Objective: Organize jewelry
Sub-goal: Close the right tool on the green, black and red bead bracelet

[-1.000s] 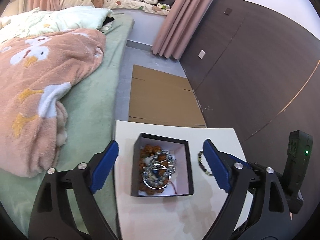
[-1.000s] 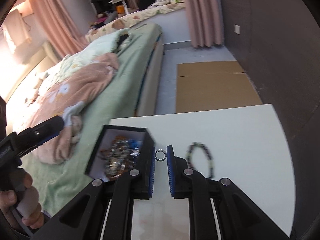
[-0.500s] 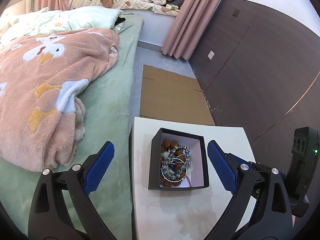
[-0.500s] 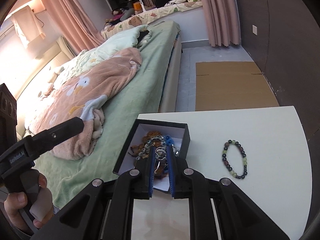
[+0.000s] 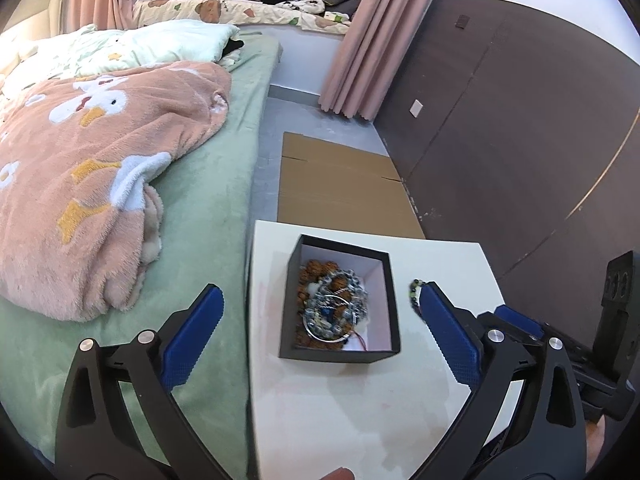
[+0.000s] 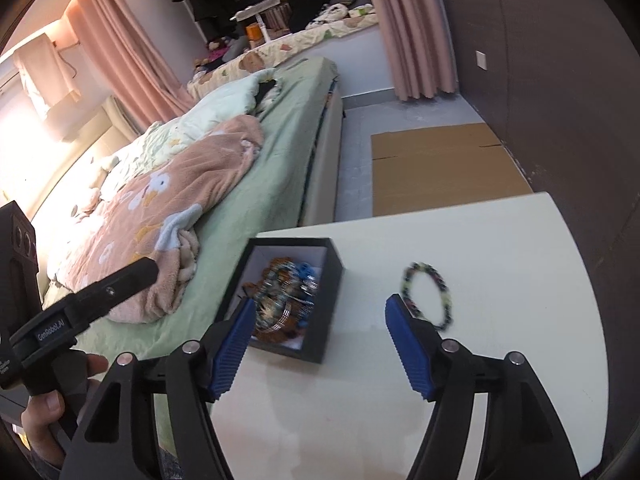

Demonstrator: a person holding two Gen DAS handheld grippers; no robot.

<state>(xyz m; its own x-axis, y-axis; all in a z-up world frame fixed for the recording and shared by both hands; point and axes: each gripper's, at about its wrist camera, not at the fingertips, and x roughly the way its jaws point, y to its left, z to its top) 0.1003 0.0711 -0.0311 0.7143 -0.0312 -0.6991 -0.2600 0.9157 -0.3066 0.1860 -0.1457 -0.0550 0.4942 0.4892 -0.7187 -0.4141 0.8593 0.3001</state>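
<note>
Black square cardboard box (image 6: 282,300) already holds a tangled heap of bracelets and rings (image 5: 334,306). One dark beaded bracelet (image 6: 427,294) lies loose, right of the box, still to go in. Both the left gripper (image 5: 320,334) and the right gripper (image 6: 320,342) gape wide, empty. White tabletop (image 6: 500,280); green bed left of box.

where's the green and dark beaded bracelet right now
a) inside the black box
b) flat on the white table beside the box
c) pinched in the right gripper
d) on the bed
b: the beaded bracelet lies on the white table, right of the black box, with the right gripper open.
</note>
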